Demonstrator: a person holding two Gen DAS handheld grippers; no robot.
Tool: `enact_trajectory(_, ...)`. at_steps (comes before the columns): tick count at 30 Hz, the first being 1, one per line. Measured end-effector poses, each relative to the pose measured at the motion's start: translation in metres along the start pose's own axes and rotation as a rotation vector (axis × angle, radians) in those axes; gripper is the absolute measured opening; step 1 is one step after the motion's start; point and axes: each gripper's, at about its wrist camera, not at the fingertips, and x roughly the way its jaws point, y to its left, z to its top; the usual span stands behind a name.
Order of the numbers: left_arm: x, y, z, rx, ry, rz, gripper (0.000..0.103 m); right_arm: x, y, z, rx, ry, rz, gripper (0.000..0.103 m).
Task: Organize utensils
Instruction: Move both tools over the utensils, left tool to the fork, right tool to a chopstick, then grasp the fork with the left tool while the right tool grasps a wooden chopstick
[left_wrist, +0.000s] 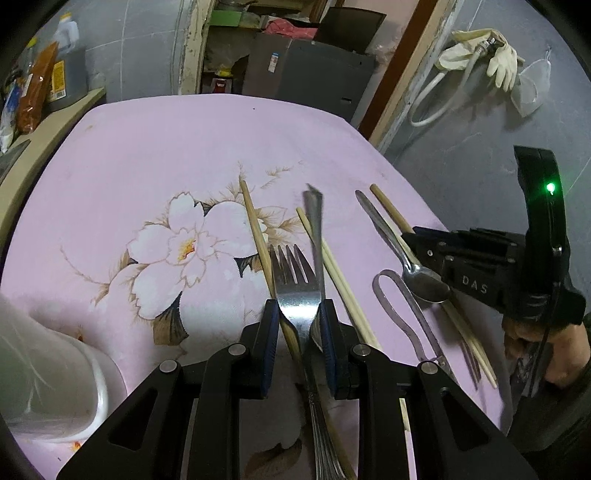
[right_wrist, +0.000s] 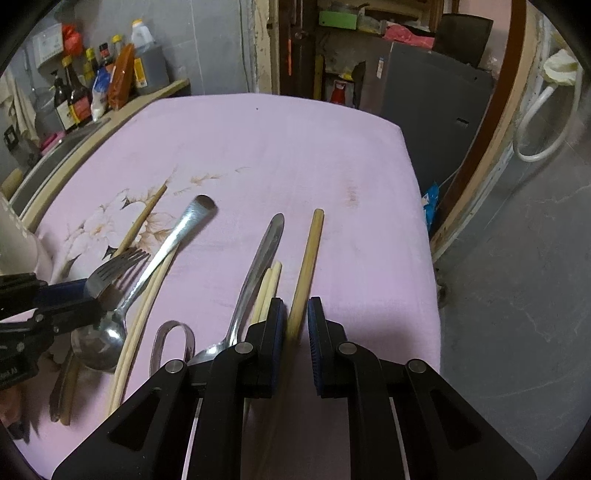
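Utensils lie on a pink flowered cloth (left_wrist: 147, 147). My left gripper (left_wrist: 297, 314) is shut on a steel fork (left_wrist: 295, 284), tines pointing away; it also shows in the right wrist view (right_wrist: 114, 269). A big spoon (right_wrist: 147, 280) lies against the fork. My right gripper (right_wrist: 297, 314) is nearly closed around a thick wooden chopstick (right_wrist: 308, 258), jaws close beside it. A smaller spoon (left_wrist: 399, 251), pale chopsticks (left_wrist: 340, 277) and metal tongs (left_wrist: 402, 314) lie between the two grippers.
A white container (left_wrist: 48, 369) stands at the left near edge of the table. Bottles and packets (right_wrist: 92, 85) stand on a counter at the far left. The table's right edge (right_wrist: 424, 221) drops to a grey floor.
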Motion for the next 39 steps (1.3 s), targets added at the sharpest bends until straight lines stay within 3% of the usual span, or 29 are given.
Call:
enact_trajectory(10, -0.016, 0.003, -0.011, -0.023, -0.034, -0.036, 0.018, -0.006, -0.009, -0.003, 0.133, -0.005, 0.082, 0.004)
enact_trajectory(18, -0.031, -0.009, -0.025, 0.019, -0.078, -0.031, 0.018, -0.039, 0.003, -0.03, 0.175, -0.125, 0.131, 0.004)
enact_trajectory(24, -0.056, -0.018, -0.048, 0.049, -0.197, 0.01, 0.018, -0.072, 0.021, -0.055, 0.174, -0.276, 0.2, 0.004)
enact_trajectory(33, -0.099, -0.028, -0.076, 0.057, -0.465, 0.114, 0.018, -0.115, 0.06, -0.077, 0.178, -0.602, 0.24, 0.004)
enact_trajectory(39, -0.109, -0.029, -0.087, 0.052, -0.532, 0.123, 0.017, -0.117, 0.08, -0.074, 0.15, -0.642, 0.253, 0.004)
